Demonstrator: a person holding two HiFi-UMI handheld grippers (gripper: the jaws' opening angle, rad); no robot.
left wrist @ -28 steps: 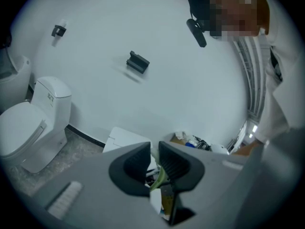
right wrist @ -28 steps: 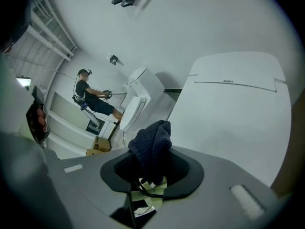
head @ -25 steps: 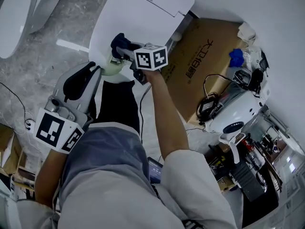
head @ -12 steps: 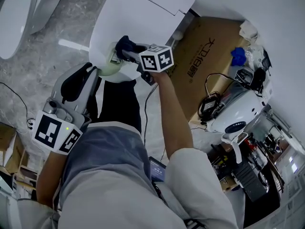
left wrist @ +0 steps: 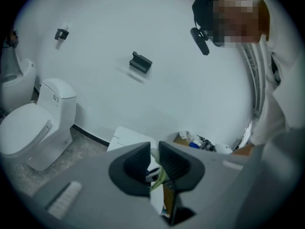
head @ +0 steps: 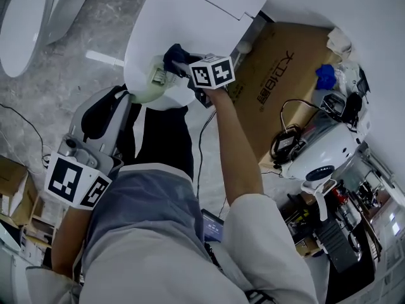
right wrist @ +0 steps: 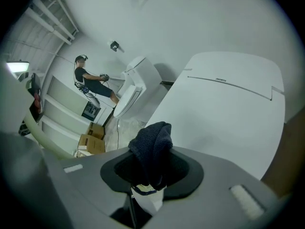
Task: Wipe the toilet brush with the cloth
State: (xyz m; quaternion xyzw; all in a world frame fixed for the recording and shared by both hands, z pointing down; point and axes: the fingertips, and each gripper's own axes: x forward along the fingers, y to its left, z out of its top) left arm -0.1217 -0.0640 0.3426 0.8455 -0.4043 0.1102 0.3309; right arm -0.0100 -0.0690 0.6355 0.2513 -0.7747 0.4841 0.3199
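Note:
In the head view my left gripper (head: 117,97) is shut on the pale green handle of the toilet brush (head: 147,91), which points up toward the toilet lid. My right gripper (head: 180,65) is shut on a dark blue cloth (head: 174,54) and presses it onto the whitish brush head (head: 158,76). The left gripper view shows the green handle (left wrist: 161,176) pinched between the dark pads (left wrist: 136,163). In the right gripper view the cloth (right wrist: 151,147) bulges out between the jaws, with a pale part of the brush (right wrist: 145,195) under it.
A white toilet with its lid (head: 202,18) shut lies just beyond the brush. A large cardboard box (head: 278,62) leans at its right, beside a white machine (head: 323,154) with cables. A second toilet (head: 25,24) stands far left, and small cartons (head: 12,182) sit on the floor.
My right gripper and the cloth have slid slightly right and farther along the brush head. The left gripper keeps its hold and has hardly moved.

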